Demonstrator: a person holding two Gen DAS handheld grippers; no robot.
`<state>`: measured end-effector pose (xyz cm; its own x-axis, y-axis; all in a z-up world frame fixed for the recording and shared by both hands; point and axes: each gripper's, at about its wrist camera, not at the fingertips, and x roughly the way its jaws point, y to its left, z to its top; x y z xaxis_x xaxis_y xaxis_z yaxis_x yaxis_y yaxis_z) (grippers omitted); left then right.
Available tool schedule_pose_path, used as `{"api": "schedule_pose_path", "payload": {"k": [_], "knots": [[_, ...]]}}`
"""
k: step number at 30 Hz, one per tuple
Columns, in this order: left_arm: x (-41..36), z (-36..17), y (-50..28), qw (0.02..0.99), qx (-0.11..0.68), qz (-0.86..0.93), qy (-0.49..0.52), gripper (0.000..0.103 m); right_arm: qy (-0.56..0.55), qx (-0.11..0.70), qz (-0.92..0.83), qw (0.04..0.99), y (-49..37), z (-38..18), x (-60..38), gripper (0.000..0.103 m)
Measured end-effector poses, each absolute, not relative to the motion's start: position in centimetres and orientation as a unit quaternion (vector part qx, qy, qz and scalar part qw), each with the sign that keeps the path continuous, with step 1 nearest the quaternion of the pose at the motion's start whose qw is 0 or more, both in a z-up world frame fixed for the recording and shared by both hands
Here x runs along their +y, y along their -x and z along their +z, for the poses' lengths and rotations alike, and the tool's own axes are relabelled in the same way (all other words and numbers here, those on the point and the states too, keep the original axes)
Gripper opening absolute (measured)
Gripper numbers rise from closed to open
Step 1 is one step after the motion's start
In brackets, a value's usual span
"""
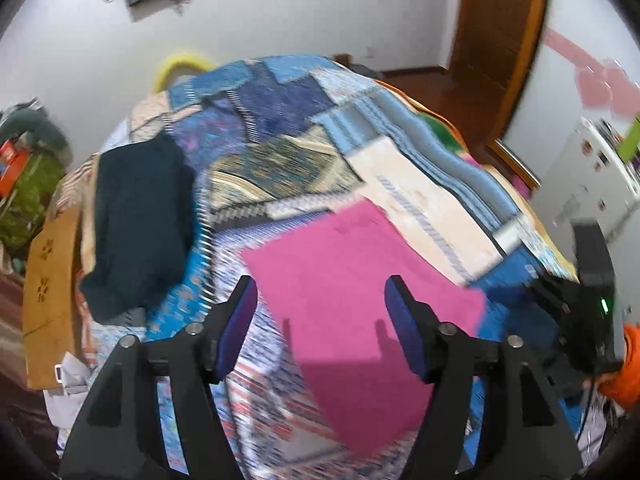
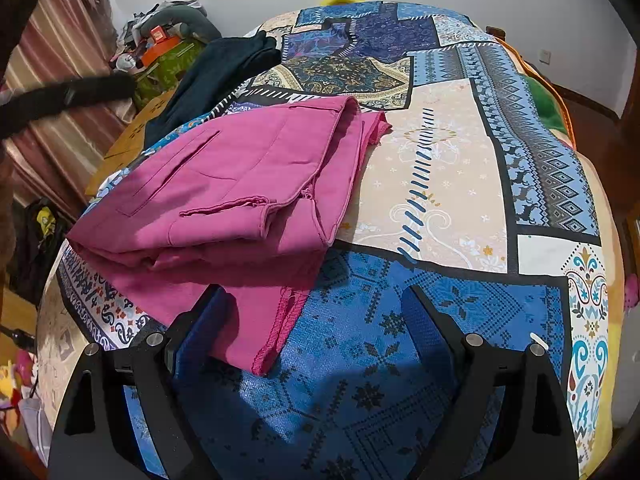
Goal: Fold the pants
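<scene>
Pink pants (image 2: pixel 224 200) lie folded in layers on a patchwork bed cover (image 2: pixel 440 184). In the left wrist view they show as a flat pink patch (image 1: pixel 360 304), blurred. My left gripper (image 1: pixel 320 292) is open and empty, above the near part of the pants. My right gripper (image 2: pixel 312 304) is open and empty, low over the cover, with a hemmed corner of the pants lying between its fingers. The right gripper's body also shows at the right edge of the left wrist view (image 1: pixel 592 304).
A dark navy garment (image 1: pixel 140 220) lies on the bed's left side, also seen in the right wrist view (image 2: pixel 216 76). A cardboard box (image 1: pixel 48 280) and a clutter pile (image 2: pixel 160 48) stand left of the bed. A wooden door (image 1: pixel 504 32) is at the back right.
</scene>
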<state>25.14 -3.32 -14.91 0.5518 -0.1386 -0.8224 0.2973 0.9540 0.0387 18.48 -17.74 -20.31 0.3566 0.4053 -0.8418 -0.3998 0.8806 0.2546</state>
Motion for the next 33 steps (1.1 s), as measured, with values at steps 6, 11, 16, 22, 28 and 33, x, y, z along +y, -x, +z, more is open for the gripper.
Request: {"api": "schedule_pose_path", "payload": {"k": [6, 11, 16, 22, 28, 33], "knots": [[-1.0, -16.0, -30.6, 0.872, 0.472, -0.102, -0.078, 0.078, -0.005, 0.509, 0.244, 0.826, -18.3, -20.4, -17.8, 0.087], [-1.2, -20.4, -35.1, 0.851, 0.509, -0.073, -0.103, 0.078, -0.005, 0.509, 0.245, 0.825, -18.2, -20.4, -17.9, 0.087], [-2.2, -25.6, -37.5, 0.809, 0.567, -0.080, -0.133, 0.079, -0.008, 0.510, 0.246, 0.824, -18.3, -20.5, -17.9, 0.087], [-1.9, -28.2, -36.3, 0.796, 0.574, -0.074, -0.176, 0.092, -0.017, 0.516, 0.245, 0.821, -18.4, -20.3, -18.2, 0.087], [-1.2, -27.0, -32.5, 0.801, 0.552, -0.057, -0.224, 0.092, -0.021, 0.514, 0.238, 0.824, -18.5, -19.9, -18.8, 0.087], [0.1, -25.6, -29.2, 0.805, 0.551, -0.040, -0.216, 0.092, -0.018, 0.495, 0.228, 0.838, -18.3, -18.4, -19.4, 0.087]]}}
